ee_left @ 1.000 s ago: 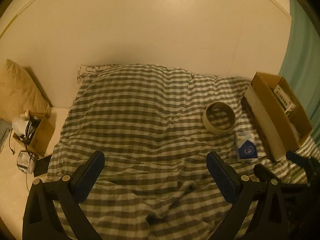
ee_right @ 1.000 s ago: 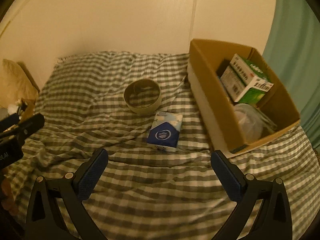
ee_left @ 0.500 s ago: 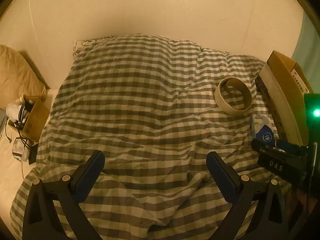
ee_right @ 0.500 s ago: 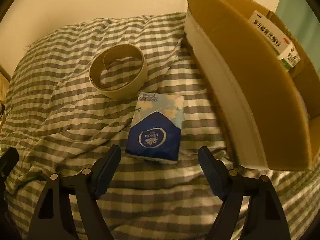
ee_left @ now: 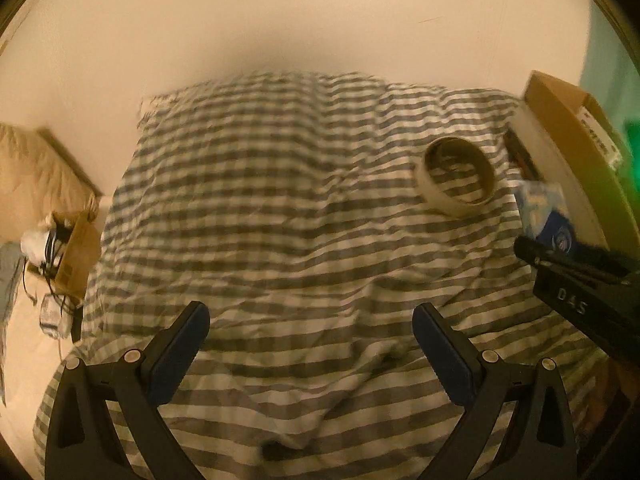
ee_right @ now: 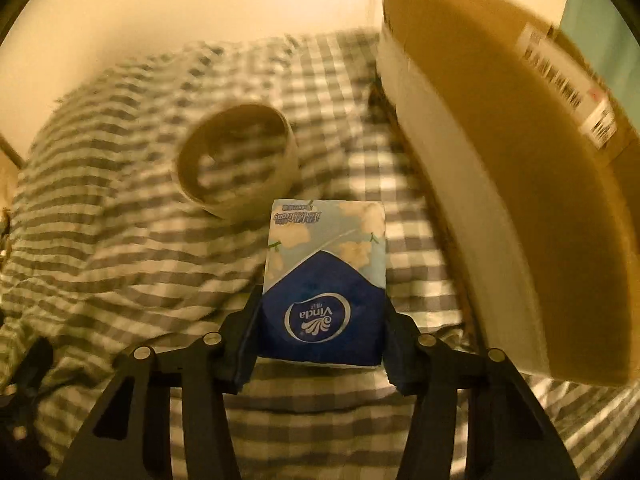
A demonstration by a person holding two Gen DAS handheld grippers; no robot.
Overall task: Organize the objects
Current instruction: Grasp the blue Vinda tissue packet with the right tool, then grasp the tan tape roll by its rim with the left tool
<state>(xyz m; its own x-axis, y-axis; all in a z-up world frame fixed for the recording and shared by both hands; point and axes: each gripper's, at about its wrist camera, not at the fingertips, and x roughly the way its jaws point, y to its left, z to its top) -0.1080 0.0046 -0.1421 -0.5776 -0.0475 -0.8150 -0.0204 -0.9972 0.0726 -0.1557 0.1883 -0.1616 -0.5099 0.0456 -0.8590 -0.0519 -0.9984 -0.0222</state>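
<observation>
A blue and white Vinda tissue pack (ee_right: pixel 325 280) lies on the checked bedspread (ee_right: pixel 120 248). My right gripper (ee_right: pixel 320 320) is shut on the pack's near end, a pad on each side. A roll of beige tape (ee_right: pixel 238 160) lies just behind the pack. A cardboard box (ee_right: pixel 520 200) stands to the right. In the left wrist view my left gripper (ee_left: pixel 310 340) is open and empty over the bedspread (ee_left: pixel 280 220), with the tape roll (ee_left: pixel 458 182), the tissue pack (ee_left: pixel 546 216), the box (ee_left: pixel 568 140) and the right gripper (ee_left: pixel 576 272) at the right.
A beige pillow (ee_left: pixel 36 176) and a small cardboard box of cables (ee_left: pixel 68 248) sit on the floor left of the bed. A pale wall (ee_left: pixel 300 20) runs behind the bed. A teal curtain (ee_right: pixel 608 32) hangs behind the big box.
My right gripper moved forward and down to the tissue pack and closed on it. The left gripper stayed open and shifted slightly over the bedspread.
</observation>
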